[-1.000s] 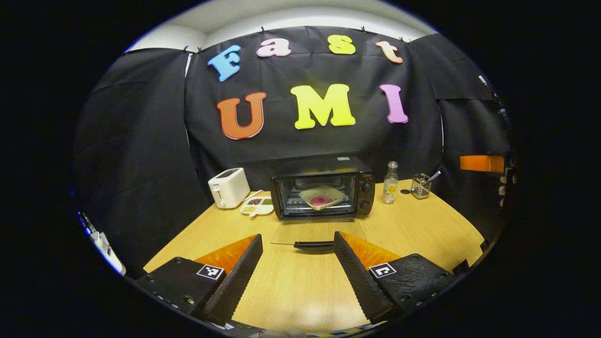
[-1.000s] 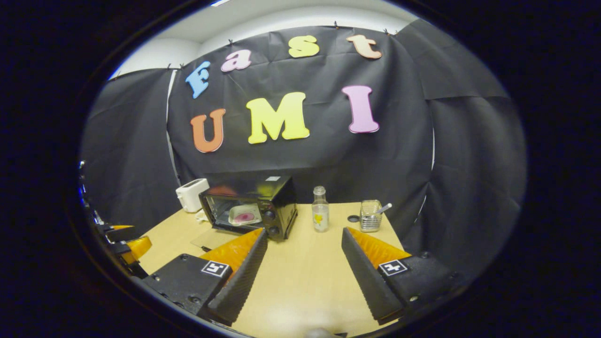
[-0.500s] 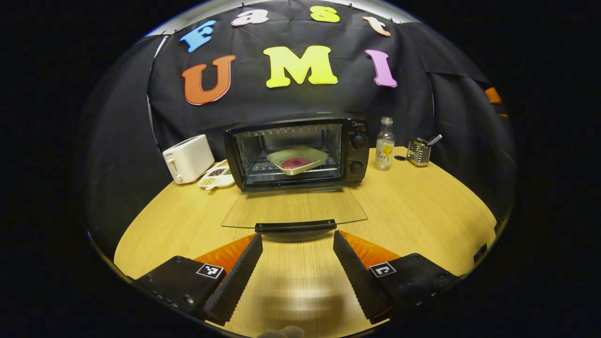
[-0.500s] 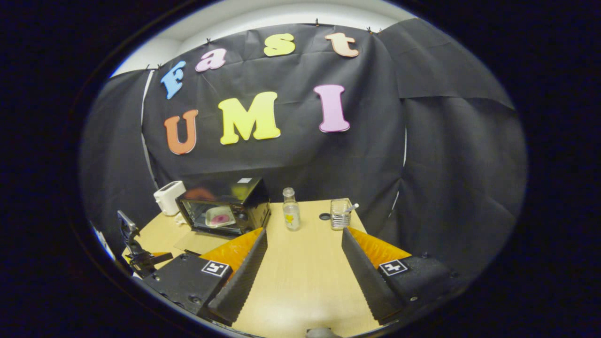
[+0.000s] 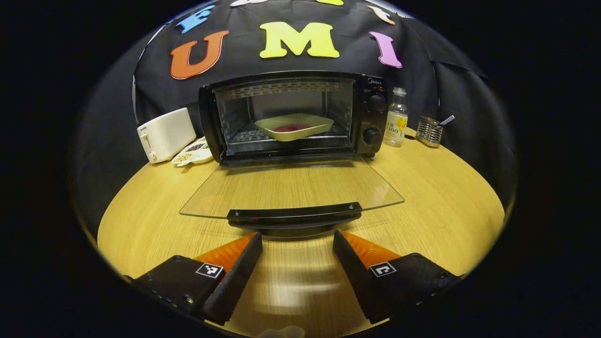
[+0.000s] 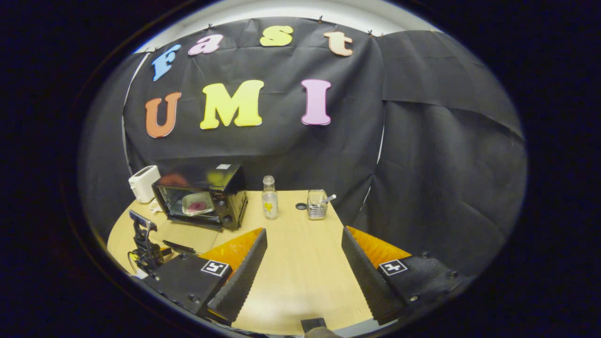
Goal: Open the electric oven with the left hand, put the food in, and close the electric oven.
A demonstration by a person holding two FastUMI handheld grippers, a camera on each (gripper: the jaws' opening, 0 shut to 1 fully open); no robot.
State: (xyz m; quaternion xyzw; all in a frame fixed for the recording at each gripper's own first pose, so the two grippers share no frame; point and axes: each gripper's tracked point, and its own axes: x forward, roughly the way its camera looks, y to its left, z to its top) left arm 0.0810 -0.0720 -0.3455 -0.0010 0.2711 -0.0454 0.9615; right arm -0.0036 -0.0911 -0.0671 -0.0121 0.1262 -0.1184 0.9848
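Left tongs [image 5: 296, 239] sit low over the wooden bench [image 5: 436, 197], fingers spread wide with nothing between them, tips just short of the black handle [image 5: 294, 215] on the oven door [image 5: 291, 188]. That glass door lies flat, fully dropped toward the camera. Behind it the electric oven [image 5: 293, 115] stands open, and there's the food: a pale tray [image 5: 294, 126] with a reddish piece in it, resting on the rack inside the cavity. White toaster [image 5: 165, 134] to the oven's left, a small divided dish [image 5: 192, 154] just beside it. On the other side, right next to the control knobs, a clear bottle [image 5: 397, 117], then a wire holder [image 5: 428, 132] a little further out.

Over to the right gripper view: right tongs [image 6: 304, 234] are also wide apart and empty, hovering above bare bench well away from the oven, which sits far left with its door down. The left gripper's body shows near that door's handle at the lower left edge
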